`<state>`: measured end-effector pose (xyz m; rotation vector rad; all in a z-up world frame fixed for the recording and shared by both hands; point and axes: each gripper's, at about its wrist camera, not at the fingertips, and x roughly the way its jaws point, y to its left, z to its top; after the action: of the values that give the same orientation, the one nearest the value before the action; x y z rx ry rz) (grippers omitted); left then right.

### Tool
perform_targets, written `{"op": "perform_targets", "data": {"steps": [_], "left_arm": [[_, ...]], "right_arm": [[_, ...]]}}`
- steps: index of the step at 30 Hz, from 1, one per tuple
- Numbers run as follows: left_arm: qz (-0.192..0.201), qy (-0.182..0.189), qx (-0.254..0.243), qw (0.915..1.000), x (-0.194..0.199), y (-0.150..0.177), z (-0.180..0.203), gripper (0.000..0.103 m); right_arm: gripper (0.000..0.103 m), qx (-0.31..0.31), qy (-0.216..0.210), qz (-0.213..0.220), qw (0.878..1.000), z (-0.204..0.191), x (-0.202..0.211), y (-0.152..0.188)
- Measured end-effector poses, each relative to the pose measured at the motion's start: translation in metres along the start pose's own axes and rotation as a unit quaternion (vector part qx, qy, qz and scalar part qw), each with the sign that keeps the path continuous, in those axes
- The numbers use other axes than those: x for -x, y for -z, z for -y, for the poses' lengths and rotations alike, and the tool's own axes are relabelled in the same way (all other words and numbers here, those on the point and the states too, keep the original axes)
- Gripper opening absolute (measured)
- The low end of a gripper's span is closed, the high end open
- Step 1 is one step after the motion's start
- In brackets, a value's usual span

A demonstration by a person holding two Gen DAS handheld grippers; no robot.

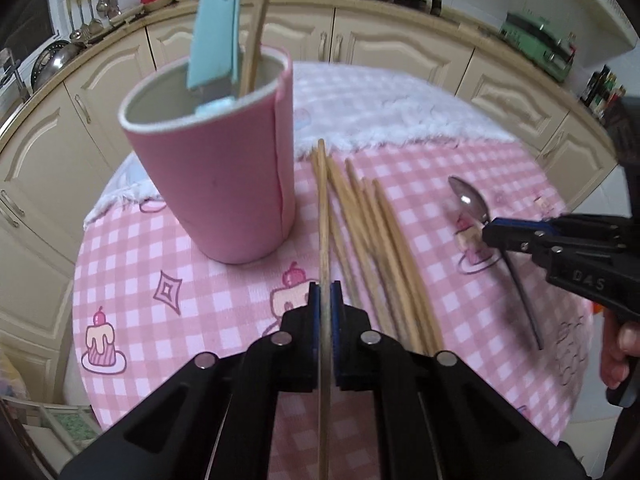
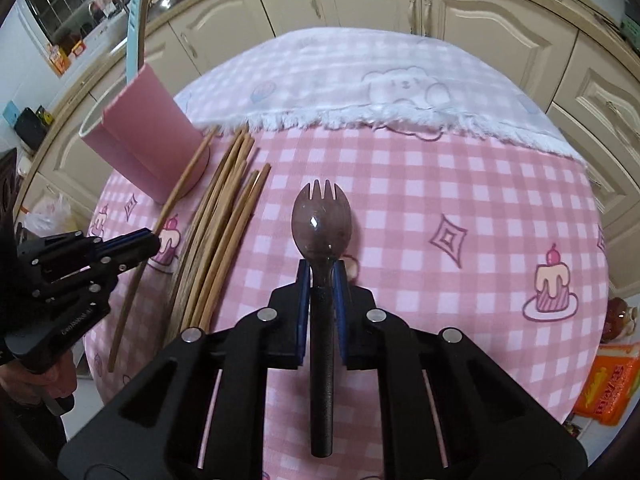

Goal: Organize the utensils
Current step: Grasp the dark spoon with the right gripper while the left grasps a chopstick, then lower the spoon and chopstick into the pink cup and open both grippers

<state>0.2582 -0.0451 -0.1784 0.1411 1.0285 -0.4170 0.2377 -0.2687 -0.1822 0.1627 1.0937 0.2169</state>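
A pink cup (image 1: 224, 176) stands on the checked tablecloth (image 1: 168, 248) and holds a blue knife (image 1: 216, 28) and a wooden chopstick (image 1: 260, 24). My left gripper (image 1: 325, 292) is shut on one wooden chopstick (image 1: 323, 208), right of the cup. Several more chopsticks (image 1: 380, 240) lie loose beside it. My right gripper (image 2: 323, 268) is shut on a spork (image 2: 320, 220) with a black handle, held over the cloth. The cup (image 2: 148, 140), loose chopsticks (image 2: 224, 220) and left gripper (image 2: 154, 242) show in the right wrist view. The right gripper (image 1: 490, 234) shows in the left wrist view.
A white fluffy cloth (image 2: 360, 76) covers the far half of the round table. Cream kitchen cabinets (image 2: 460, 12) stand behind it. An orange packet (image 2: 608, 392) lies on the floor at the right.
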Motion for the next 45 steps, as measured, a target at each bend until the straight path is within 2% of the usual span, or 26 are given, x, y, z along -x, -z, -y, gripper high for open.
{"op": "perform_targets", "data": {"steps": [9,15,22,25,30,34,38,40,45], "left_arm": [[0.099,0.029,0.004,0.9947,0.052,0.0,0.006,0.005],[0.182,0.044,0.014,0.9822,0.092,-0.007,0.002,0.005],[0.284,0.036,0.046,0.9571,0.14,-0.028,-0.023,0.005],[0.326,0.027,0.06,0.943,0.157,-0.044,-0.037,0.005],[0.382,0.026,0.08,0.9201,0.176,-0.072,-0.05,0.005],[0.417,0.019,0.078,0.9055,0.182,-0.09,-0.051,0.005],[0.437,0.017,0.08,0.8958,0.18,-0.103,-0.052,0.005],[0.442,0.014,0.082,0.8931,0.174,-0.107,-0.054,0.005],[0.437,0.014,0.094,0.8945,0.153,-0.113,-0.06,0.005]], "right_arm": [[0.012,-0.017,-0.058,0.063,0.996,0.002,0.035,0.002],[0.012,-0.016,-0.091,0.122,0.988,-0.005,0.065,-0.01],[0.012,0.001,-0.131,0.213,0.968,-0.03,0.098,-0.041],[0.012,0.019,-0.149,0.255,0.955,-0.05,0.108,-0.064],[0.012,0.037,-0.182,0.3,0.936,-0.082,0.112,-0.097],[0.012,0.049,-0.196,0.33,0.922,-0.103,0.114,-0.116],[0.012,0.058,-0.198,0.344,0.916,-0.116,0.108,-0.13],[0.012,0.058,-0.198,0.345,0.916,-0.12,0.101,-0.133],[0.012,0.051,-0.189,0.34,0.92,-0.123,0.077,-0.138]]}}
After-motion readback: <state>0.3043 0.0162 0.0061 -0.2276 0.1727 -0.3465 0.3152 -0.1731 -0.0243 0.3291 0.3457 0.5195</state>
